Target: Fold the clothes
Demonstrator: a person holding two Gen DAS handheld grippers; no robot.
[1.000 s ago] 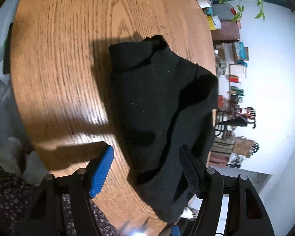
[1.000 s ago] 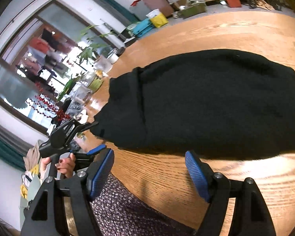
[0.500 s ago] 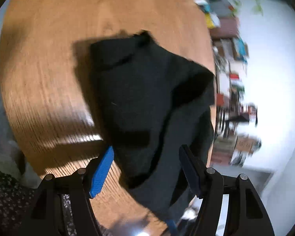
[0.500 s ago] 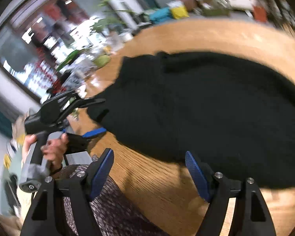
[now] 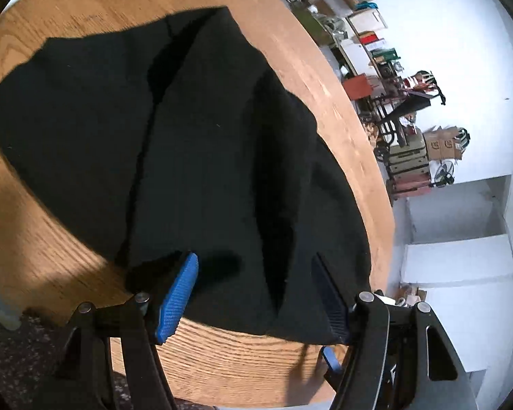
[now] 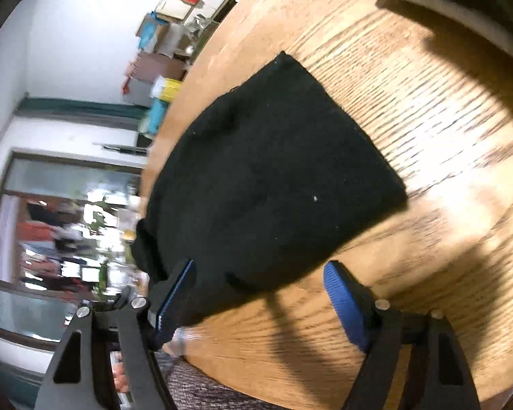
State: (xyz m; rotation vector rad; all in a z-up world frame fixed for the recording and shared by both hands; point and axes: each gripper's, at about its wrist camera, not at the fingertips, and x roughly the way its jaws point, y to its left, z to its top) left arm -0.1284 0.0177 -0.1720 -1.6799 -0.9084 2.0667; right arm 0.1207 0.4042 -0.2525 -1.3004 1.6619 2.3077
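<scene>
Matt black knit garment (image 5: 194, 143), grained varnished wood table (image 5: 242, 358), ribbed blue tong pads (image 5: 177, 302)

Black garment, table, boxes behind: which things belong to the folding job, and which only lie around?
Belong to the job:
black garment
left hand-held gripper, open
right hand-held gripper, open
wooden table

Lying about:
cardboard boxes
yellow bag

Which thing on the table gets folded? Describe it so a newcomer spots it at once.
Start at the round wooden table. The black garment lies spread flat on it near the close edge, one end reaching the rim. It is the only large dark cloth lying there, matte black against pale oak grain, with both open grippers hovering over its near edge.
</scene>
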